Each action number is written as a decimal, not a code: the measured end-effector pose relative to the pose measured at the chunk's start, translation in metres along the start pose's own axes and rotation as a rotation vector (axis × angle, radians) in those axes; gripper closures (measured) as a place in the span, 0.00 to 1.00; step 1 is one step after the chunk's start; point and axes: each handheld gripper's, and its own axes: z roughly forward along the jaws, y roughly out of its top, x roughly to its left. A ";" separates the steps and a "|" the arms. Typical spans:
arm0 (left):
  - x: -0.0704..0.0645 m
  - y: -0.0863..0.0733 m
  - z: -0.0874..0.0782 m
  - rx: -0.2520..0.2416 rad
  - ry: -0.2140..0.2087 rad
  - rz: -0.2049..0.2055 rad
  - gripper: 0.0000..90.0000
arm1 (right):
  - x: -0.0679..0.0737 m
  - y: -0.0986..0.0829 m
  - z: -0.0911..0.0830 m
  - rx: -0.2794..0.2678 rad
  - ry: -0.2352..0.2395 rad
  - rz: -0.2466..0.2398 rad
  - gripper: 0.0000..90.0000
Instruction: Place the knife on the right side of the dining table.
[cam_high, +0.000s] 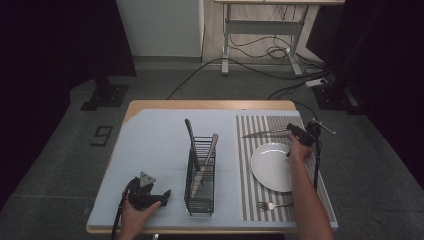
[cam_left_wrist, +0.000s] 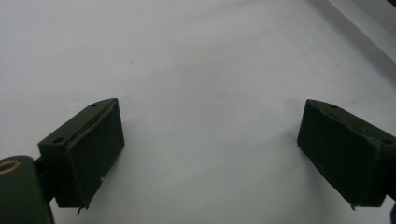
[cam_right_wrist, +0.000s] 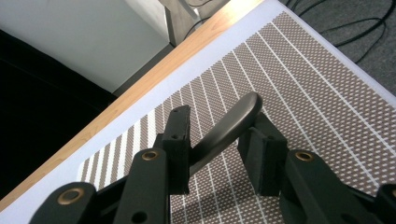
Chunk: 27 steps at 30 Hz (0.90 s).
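Between right gripper (cam_right_wrist: 217, 149) jaws, knife (cam_right_wrist: 229, 128) handle, above placemat (cam_right_wrist: 299, 84)

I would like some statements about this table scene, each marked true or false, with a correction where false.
1. The right gripper holds a knife above the striped placemat. True.
2. The left gripper is shut on a spoon. False: its jaws stand wide apart with nothing between them, over the bare table cover.
3. A fork lies on the placemat, on the near side of the plate. True.
4. The wire cutlery rack stands on the placemat. False: it stands on the plain cover, left of the placemat.
5. The plate carries food. False: it looks empty.
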 end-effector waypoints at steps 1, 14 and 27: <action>0.000 0.000 0.000 0.000 0.000 0.000 0.07 | 0.000 0.000 0.000 0.000 0.000 0.000 0.72; 0.000 0.000 0.000 0.000 0.000 0.000 0.07 | -0.005 0.001 0.006 0.073 -0.069 0.044 0.68; 0.000 0.000 0.000 0.000 0.000 -0.001 0.07 | 0.000 0.003 0.003 0.086 -0.112 0.033 0.57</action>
